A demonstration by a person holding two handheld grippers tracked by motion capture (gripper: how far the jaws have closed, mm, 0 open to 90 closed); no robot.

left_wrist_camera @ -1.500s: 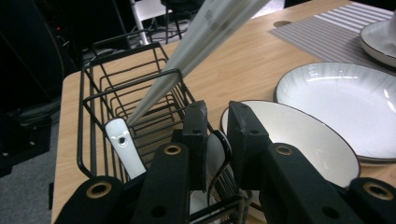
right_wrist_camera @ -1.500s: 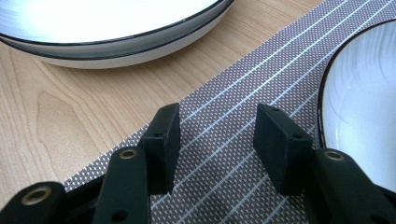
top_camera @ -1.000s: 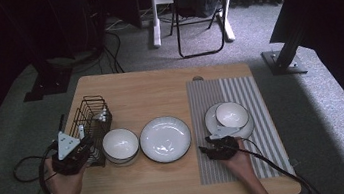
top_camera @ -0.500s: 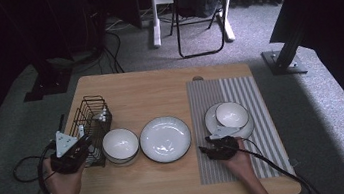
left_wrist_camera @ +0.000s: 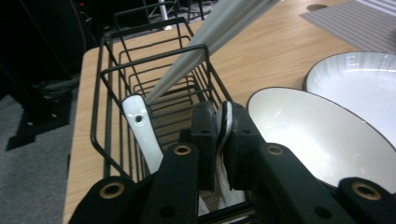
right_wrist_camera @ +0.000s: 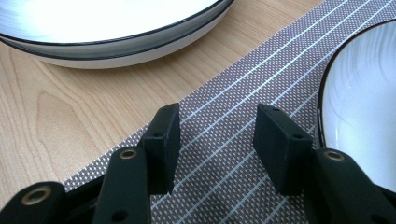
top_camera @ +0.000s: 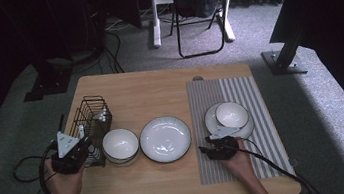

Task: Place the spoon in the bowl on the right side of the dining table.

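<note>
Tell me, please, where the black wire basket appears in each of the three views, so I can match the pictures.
High view: the black wire basket stands at the table's left, left of the small bowl.
Left gripper view: the basket is left of centre, behind the jaws, which pinch a white spoon.
Right gripper view: not in it.
Shared landmark: the large plate.

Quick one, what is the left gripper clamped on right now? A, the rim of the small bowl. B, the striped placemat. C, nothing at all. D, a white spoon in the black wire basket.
D: in the left gripper view the left gripper has its jaws pressed together on the handle of a white spoon standing in the wire basket, with the bowl untouched beside it.
</note>
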